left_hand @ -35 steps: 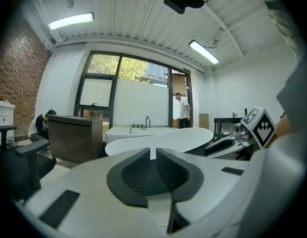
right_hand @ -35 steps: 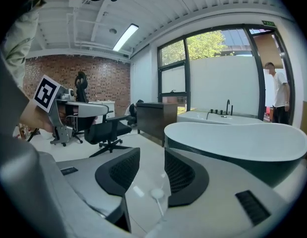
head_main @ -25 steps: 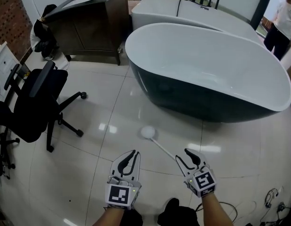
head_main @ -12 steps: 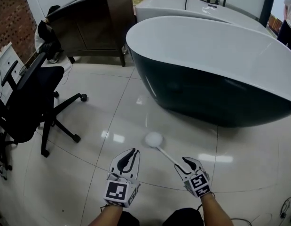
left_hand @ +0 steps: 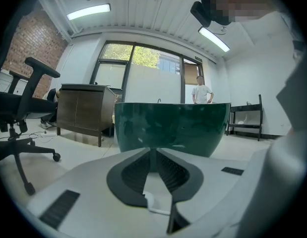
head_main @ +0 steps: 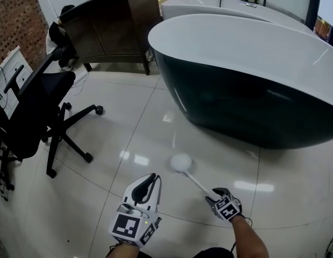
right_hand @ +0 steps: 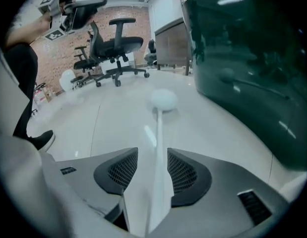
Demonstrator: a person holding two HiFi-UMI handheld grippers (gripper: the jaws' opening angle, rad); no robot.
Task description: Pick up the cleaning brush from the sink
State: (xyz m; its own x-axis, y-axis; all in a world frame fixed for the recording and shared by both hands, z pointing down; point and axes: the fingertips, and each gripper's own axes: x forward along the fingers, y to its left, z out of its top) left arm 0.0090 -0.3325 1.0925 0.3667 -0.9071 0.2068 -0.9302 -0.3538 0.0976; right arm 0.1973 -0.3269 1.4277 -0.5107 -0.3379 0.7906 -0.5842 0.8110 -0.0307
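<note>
The cleaning brush [right_hand: 158, 133] lay along the middle of the right gripper [head_main: 214, 195]. Its thin white handle ran back between the two jaws, and its round white head [head_main: 181, 163] reached out well ahead of the fingertips, low over the glossy floor tiles [head_main: 128, 133]. Whether the head touched the tiles could not be told. The jaws stood spread and had just been opening. The ribbed pads [right_hand: 124, 170] flanked the handle without clamping it, and the handle sat nearer the pad on the view's right. Beyond the brush head and to the right of this gripper rose the dark wall of the bathtub [head_main: 252, 106].

The left gripper [head_main: 150, 177] was just beside the brush, on its left, apart from the handle and head. Its jaws were pressed together at the tips with nothing between them. An office chair [head_main: 32, 112] stood well off to its left.

The only print in view was the black-and-white square markers on each gripper's cube [head_main: 128, 227], patterns rather than words.
</note>
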